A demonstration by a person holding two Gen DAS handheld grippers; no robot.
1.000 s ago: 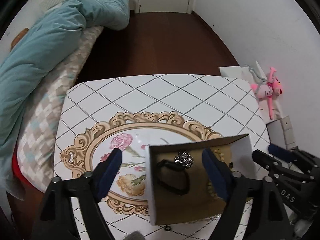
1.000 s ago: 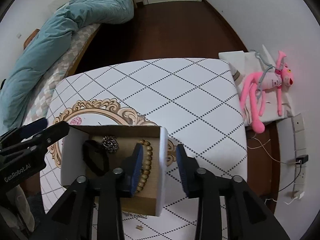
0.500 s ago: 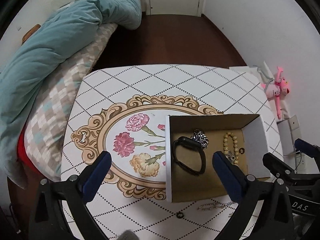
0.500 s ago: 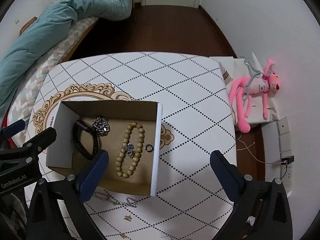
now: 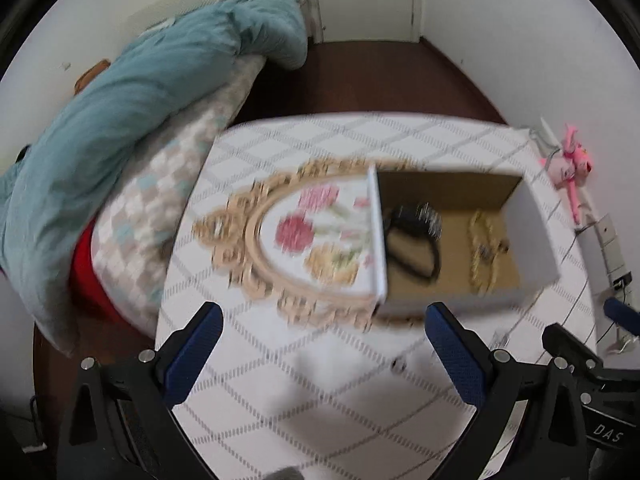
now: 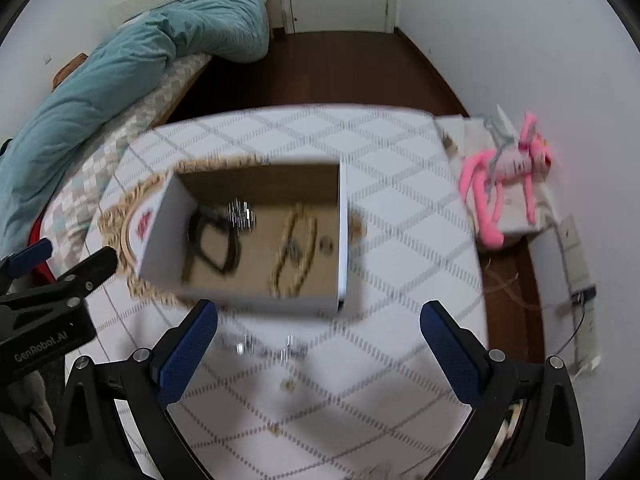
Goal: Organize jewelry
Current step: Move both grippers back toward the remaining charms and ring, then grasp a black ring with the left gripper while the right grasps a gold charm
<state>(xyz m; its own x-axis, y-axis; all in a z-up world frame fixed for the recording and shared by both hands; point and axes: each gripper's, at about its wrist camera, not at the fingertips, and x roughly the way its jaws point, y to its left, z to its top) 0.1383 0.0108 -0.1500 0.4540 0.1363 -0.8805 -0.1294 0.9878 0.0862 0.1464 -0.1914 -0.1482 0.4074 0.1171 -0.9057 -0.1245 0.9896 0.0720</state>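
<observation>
A white cardboard box (image 5: 536, 232) with a brown inside stands on the patterned table (image 5: 320, 400). In it lie a black band (image 6: 212, 244), a silver cluster (image 6: 241, 214), a beaded bracelet (image 6: 294, 252) and a small ring (image 6: 326, 245). A silver chain (image 6: 264, 348) and small loose bits (image 6: 288, 386) lie on the table in front of the box. My left gripper (image 5: 322, 316) is open over bare table, near the box's front left corner. My right gripper (image 6: 319, 312) is open just short of the box's front wall (image 6: 248, 300), with the chain below it. Both views are blurred.
A bed with a teal duvet (image 5: 120, 120) runs along the table's left side. A pink plush toy (image 6: 504, 168) lies on a white stand at the right, with a cable and wall sockets (image 6: 576, 256) below it. Dark floor (image 6: 320, 68) lies beyond the table.
The right gripper opened off the box's right wall and the left opened wider. Both drew back toward the near edge, so the box now lies beyond the fingertips.
</observation>
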